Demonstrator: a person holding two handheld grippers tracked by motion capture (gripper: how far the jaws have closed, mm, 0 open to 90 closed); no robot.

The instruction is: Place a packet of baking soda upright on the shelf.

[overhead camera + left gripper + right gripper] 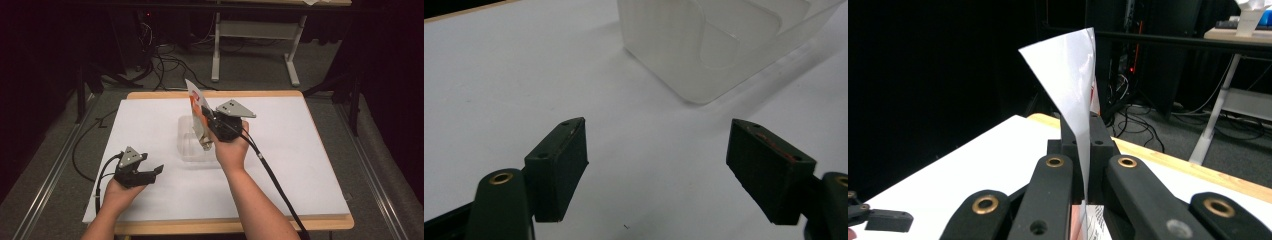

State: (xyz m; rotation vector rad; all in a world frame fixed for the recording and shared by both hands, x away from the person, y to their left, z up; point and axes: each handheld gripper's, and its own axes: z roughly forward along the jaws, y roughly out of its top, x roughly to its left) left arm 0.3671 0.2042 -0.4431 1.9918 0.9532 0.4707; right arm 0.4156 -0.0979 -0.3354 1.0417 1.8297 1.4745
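The right gripper [206,121] clamps a flat white-and-orange packet [196,107], its lower end seemingly hidden behind the clear plastic box [187,145]. The left gripper [152,172] gapes empty over bare white worktop [300,165].

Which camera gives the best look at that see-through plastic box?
The left gripper view: the clear box sits close, walls plainly visible. In the high view it is small, partly behind the packet held over it.
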